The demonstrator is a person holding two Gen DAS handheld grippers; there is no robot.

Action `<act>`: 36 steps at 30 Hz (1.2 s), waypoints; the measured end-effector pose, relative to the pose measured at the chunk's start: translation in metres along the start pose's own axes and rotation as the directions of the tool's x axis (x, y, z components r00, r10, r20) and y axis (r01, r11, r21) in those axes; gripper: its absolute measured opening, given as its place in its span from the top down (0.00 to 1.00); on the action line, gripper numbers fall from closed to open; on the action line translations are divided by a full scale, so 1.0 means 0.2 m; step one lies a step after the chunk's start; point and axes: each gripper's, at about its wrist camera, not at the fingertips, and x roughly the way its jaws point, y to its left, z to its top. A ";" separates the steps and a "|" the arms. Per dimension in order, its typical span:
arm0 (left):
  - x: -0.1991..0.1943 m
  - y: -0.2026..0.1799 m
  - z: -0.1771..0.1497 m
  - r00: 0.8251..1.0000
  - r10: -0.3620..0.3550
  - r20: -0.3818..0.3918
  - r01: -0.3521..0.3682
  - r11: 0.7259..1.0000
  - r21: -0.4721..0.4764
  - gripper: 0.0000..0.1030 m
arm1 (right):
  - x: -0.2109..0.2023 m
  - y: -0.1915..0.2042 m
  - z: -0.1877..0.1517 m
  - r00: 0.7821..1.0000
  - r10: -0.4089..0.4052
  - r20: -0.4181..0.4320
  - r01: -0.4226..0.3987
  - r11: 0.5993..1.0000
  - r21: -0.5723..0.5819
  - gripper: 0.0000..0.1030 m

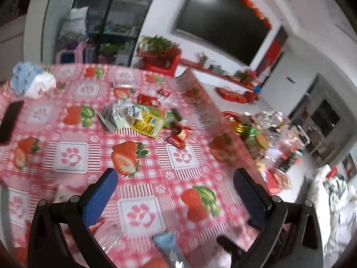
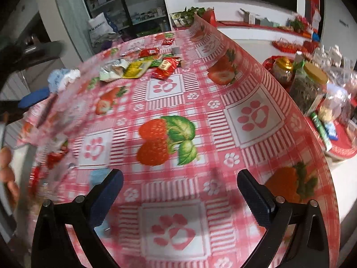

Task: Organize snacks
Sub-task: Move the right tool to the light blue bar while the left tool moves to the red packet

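Observation:
A pile of snack packets lies on the far part of the table with the pink strawberry cloth (image 1: pixel 73 156): a silver-green packet (image 1: pixel 118 114), a yellow packet (image 1: pixel 148 125) and small red packets (image 1: pixel 177 139). The pile also shows in the right wrist view, with the yellow packet (image 2: pixel 136 68) and a red packet (image 2: pixel 165 67). My left gripper (image 1: pixel 176 178) is open and empty above the cloth, well short of the pile. My right gripper (image 2: pixel 179 181) is open and empty above the near cloth (image 2: pixel 256 116). A pale blue packet (image 1: pixel 167 243) lies near the front edge.
A black phone (image 1: pixel 10 120) and a blue-white crumpled bag (image 1: pixel 31 80) lie at the table's left. A red tray with jars (image 2: pixel 310 84) and bottles stands on a lower surface to the right. A hand (image 2: pixel 6 167) shows at the left edge.

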 end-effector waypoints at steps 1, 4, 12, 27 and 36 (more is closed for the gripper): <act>-0.09 0.00 -0.04 0.999 -0.012 0.031 0.011 1.000 0.019 0.00 | -0.02 0.01 -0.01 1.000 0.015 -0.007 -0.015 1.000 0.006 0.01; -0.29 0.09 -0.20 0.998 0.041 0.039 -0.042 0.999 0.025 0.00 | -0.06 0.05 -0.07 0.998 0.058 -0.037 -0.058 0.998 0.010 0.01; -0.45 0.35 -0.59 0.932 0.336 -0.133 -0.330 0.941 0.071 0.00 | -0.07 0.25 -0.30 0.979 0.127 -0.158 -0.132 0.991 -0.020 0.01; -0.38 0.66 -0.61 0.864 0.411 -0.291 -0.410 0.910 0.066 0.00 | 0.08 0.48 -0.23 0.969 -0.005 -0.248 -0.027 0.992 -0.124 0.01; -0.16 0.71 -0.57 0.829 0.414 -0.377 -0.409 0.907 0.096 0.00 | 0.21 0.51 -0.16 0.959 -0.060 -0.278 0.018 0.988 -0.153 0.01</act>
